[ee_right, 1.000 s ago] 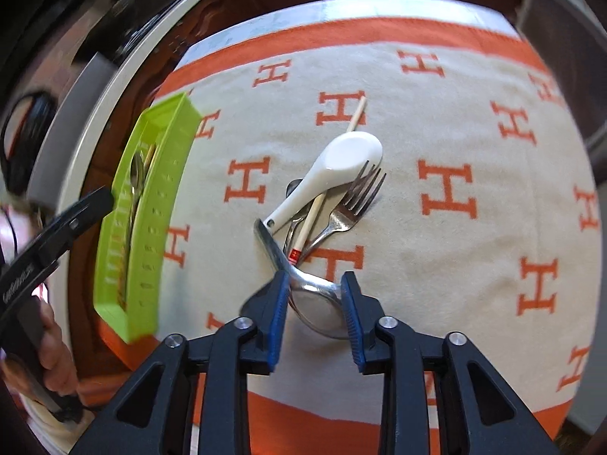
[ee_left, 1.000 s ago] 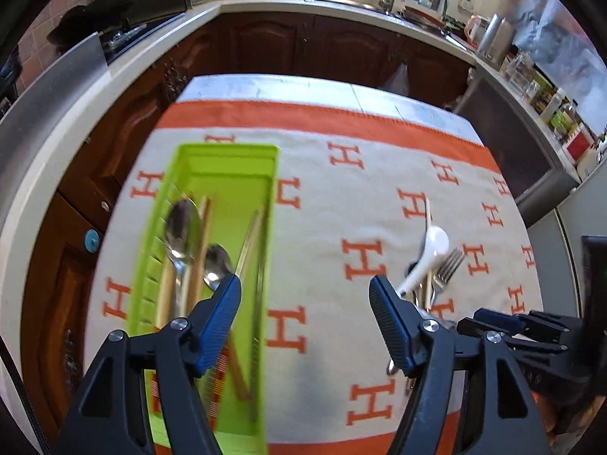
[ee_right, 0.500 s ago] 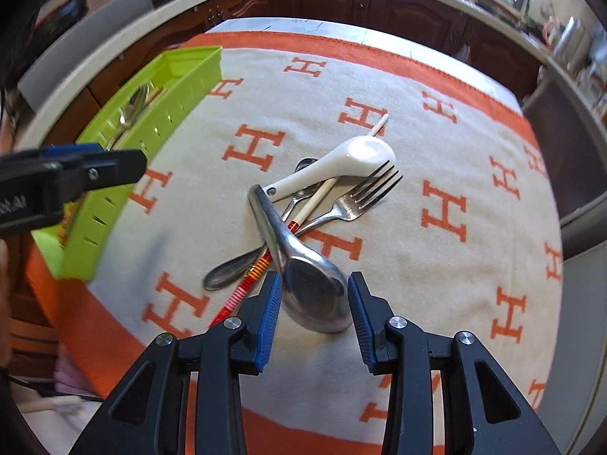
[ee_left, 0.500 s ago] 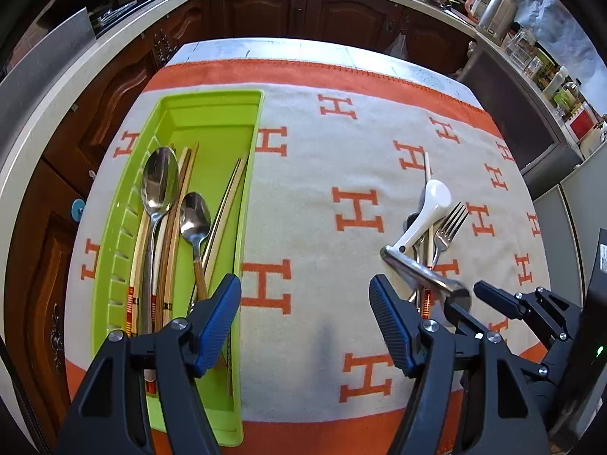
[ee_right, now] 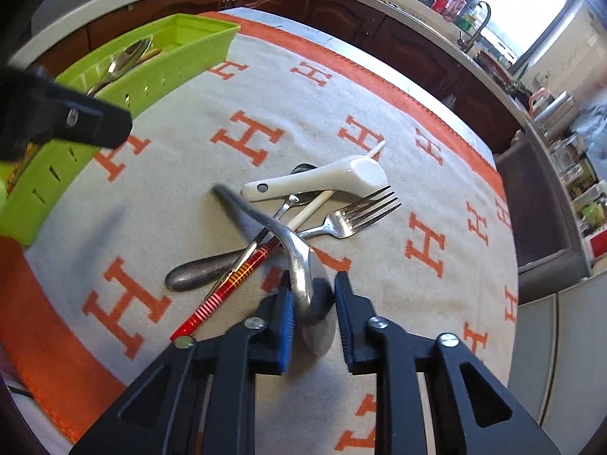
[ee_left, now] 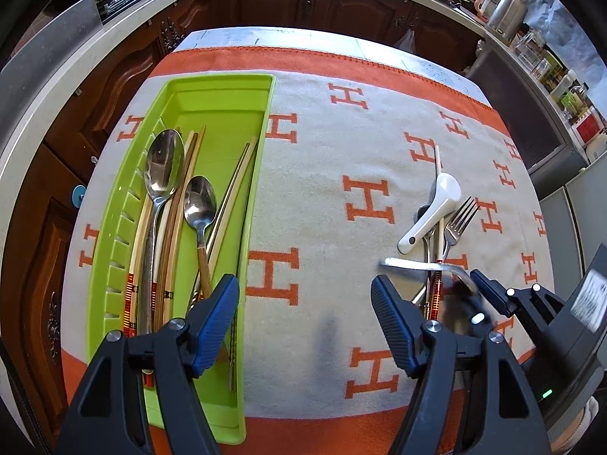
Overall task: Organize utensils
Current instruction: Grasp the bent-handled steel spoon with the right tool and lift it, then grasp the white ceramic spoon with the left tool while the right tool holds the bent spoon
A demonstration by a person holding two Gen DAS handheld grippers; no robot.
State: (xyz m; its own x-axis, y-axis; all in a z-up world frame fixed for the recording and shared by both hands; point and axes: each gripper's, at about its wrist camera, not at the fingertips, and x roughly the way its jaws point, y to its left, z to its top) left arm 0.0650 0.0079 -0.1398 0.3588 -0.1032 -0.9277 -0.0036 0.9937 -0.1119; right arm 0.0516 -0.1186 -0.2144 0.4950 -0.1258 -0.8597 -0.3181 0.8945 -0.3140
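Bench: green tray [ee_left: 182, 91] part-filled; right hand-held gripper [ee_right: 312, 316] clamps a steel spoon [ee_right: 299, 265], left hand-held gripper [ee_left: 305, 320] wide open and empty; pile at right of frame remains.

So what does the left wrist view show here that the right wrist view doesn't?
Only the left wrist view shows the chopsticks lying inside the green tray. Only the right wrist view shows the right hand-held gripper closed on the steel spoon by its bowl. Both show the white spoon and fork on the cloth.
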